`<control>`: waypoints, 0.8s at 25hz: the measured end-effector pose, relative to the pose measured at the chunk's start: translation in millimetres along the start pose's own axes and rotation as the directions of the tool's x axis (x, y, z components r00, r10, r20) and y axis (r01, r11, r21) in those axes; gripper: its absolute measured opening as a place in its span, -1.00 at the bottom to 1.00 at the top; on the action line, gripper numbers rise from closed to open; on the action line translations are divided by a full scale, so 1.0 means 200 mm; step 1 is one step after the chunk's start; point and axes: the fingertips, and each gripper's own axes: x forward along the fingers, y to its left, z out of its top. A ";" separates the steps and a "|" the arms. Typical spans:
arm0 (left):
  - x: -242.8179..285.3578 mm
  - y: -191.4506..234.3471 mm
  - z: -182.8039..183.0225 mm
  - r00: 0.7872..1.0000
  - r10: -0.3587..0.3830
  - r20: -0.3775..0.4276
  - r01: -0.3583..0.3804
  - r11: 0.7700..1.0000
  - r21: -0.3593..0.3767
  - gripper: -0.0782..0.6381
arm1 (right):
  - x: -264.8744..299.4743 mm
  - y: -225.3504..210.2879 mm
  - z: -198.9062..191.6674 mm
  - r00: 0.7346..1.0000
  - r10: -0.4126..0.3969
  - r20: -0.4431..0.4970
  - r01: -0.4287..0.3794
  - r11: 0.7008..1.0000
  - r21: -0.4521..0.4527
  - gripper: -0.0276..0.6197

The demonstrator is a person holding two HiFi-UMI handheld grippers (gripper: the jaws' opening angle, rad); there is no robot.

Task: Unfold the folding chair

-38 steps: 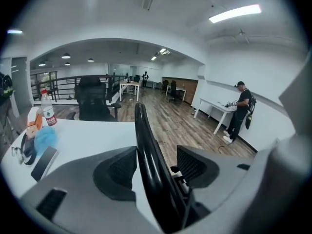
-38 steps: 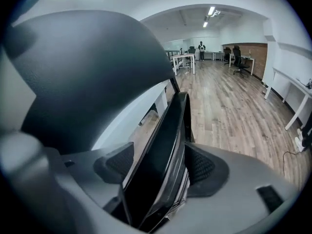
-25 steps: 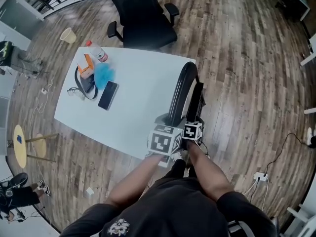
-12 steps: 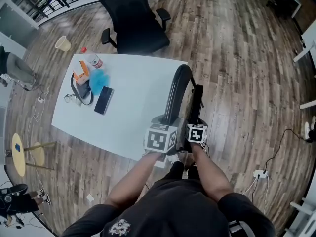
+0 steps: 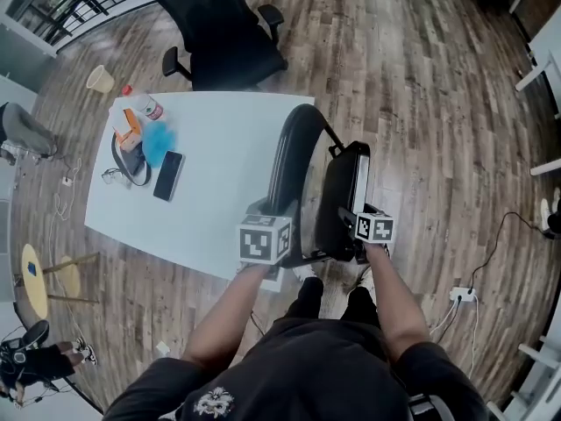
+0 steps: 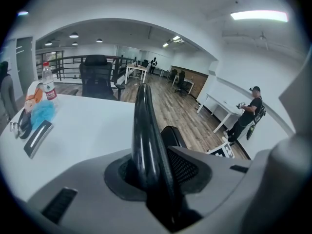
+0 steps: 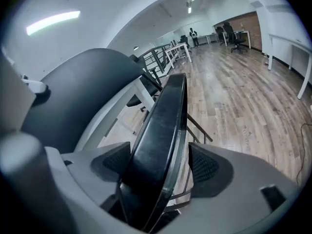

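Beside the white bench [image 5: 219,147] stands a black folding chair [image 5: 289,147], partly spread. Left gripper [image 6: 156,168] is clamped on its curved backrest [image 6: 146,130]. Right gripper [image 7: 158,165] jaws are opening with the flat seat panel [image 7: 161,140] loose between them. Advice: steady the backrest and secure the seat before swinging it outward.

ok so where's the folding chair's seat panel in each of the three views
Head view: the seat is the dark panel just right of centre, standing on edge.
Left gripper view: the seat is a small dark rounded shape just right of centre.
Right gripper view: the seat is the big dark panel running up the middle.
Shared landmark: the curved backrest, left of the seat in all three.
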 end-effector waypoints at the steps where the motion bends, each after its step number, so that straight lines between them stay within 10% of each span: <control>1: 0.01 -0.01 0.00 1.000 0.006 -0.001 -0.006 1.000 0.000 -0.46 | -0.01 -0.03 0.00 1.000 0.015 -0.010 -0.015 1.000 0.003 0.20; 20: 0.29 -0.31 -0.15 0.986 0.108 -0.125 -0.101 0.993 0.059 -0.39 | -0.24 -0.81 -0.17 0.954 0.300 0.017 -0.292 0.911 0.291 0.30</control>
